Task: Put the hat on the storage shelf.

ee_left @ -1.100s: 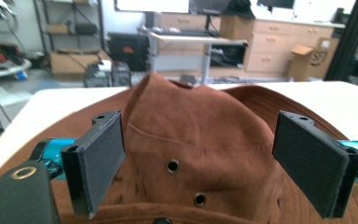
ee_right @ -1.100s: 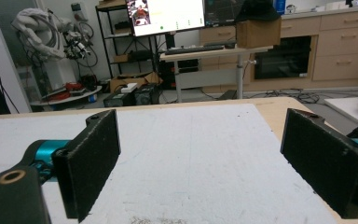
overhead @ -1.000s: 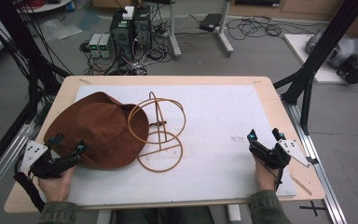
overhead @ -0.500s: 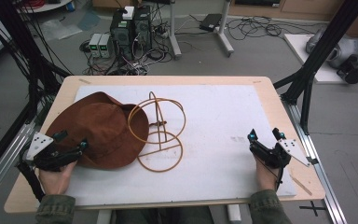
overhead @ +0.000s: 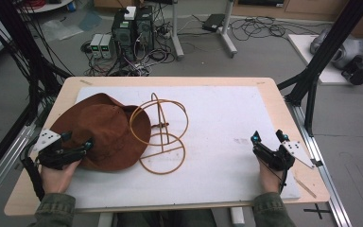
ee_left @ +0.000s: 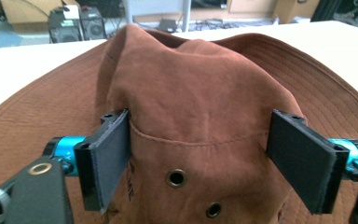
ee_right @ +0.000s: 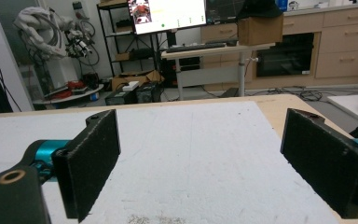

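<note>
A: High view: my left gripper had slid sideways along the hat, which lay at the table's left against the wire stand.

B: Jaws?

A: Just closing, crown between them, one pad touching, not yet pinched. Grab looked imminent. My right gripper sat spread, idle.

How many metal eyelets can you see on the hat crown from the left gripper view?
2: one eyelet low on the hat crown between the jaws, another eyelet just below right. The far side may hide others.
</note>
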{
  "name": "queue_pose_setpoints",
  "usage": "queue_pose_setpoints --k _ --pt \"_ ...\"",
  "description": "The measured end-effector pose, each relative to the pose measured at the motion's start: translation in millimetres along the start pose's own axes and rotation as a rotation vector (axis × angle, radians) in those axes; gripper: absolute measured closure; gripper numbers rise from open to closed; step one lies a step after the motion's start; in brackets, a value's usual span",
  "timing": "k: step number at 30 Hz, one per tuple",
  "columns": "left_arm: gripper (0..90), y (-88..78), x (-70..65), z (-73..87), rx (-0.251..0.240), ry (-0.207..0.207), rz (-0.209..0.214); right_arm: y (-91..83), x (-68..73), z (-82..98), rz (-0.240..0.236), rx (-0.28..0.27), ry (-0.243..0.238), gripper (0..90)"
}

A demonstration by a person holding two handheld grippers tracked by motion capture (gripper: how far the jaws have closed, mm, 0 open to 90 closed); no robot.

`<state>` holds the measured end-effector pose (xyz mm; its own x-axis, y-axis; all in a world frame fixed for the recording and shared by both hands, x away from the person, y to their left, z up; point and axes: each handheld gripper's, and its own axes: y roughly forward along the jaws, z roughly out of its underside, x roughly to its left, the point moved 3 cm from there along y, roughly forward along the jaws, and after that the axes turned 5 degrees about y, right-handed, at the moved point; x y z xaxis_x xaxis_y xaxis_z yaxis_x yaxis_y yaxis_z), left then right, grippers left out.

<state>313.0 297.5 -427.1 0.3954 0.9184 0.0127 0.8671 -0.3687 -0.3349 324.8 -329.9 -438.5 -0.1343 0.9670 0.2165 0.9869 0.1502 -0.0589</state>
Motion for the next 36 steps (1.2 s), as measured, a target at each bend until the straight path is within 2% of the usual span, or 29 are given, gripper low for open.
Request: queue_pose_setpoints --k 4,7,10,19,21,22,25,27,29,32,35,36 --pt "27.8 2.1 -1.2 -0.7 0.033 0.007 0.007 0.1 -0.6 -0.2 0.0 -0.001 0.008 11.1" --pt "30.8 4.3 0.4 -0.1 0.048 -0.031 0.007 -0.4 -1.1 -0.6 -0.008 -0.003 0.022 11.1" --pt "34.0 3.9 2.3 0.3 0.051 -0.047 0.008 -1.1 -2.3 -1.2 -0.015 -0.009 0.035 11.1" --pt "45.9 5.2 2.3 0.8 0.054 -0.036 0.0 -0.9 -3.6 -0.8 -0.019 -0.003 0.046 11.1" --pt "53.1 5.5 2.1 1.1 0.053 -0.033 0.003 -0.9 -3.5 -0.7 -0.019 -0.003 0.044 11.1" --pt "57.2 6.2 2.0 2.0 0.069 -0.018 -0.002 -0.9 -3.6 -0.7 -0.019 -0.002 0.045 11.0" --pt "68.2 7.0 2.9 3.0 0.083 -0.023 -0.002 -0.7 -3.5 -0.7 -0.019 -0.003 0.045 11.0" --pt "73.4 6.0 6.9 3.8 0.093 -0.061 0.01 -0.6 -3.2 -0.6 -0.019 -0.004 0.046 11.1" --pt "81.1 5.4 8.6 4.6 0.099 -0.078 0.013 -0.6 -2.9 -0.6 -0.02 -0.003 0.042 11.1" --pt "84.6 5.3 8.8 4.9 0.103 -0.079 0.019 -0.7 -2.7 -0.6 -0.022 -0.003 0.041 11.1" --pt "84.8 6.5 7.4 5.0 0.098 -0.046 0.006 -0.8 -3.3 -0.8 -0.022 -0.004 0.042 11.1" --pt "84.8 6.5 7.4 5.0 0.098 -0.046 0.006 -0.9 -3.4 -0.8 -0.021 -0.003 0.043 11.1"
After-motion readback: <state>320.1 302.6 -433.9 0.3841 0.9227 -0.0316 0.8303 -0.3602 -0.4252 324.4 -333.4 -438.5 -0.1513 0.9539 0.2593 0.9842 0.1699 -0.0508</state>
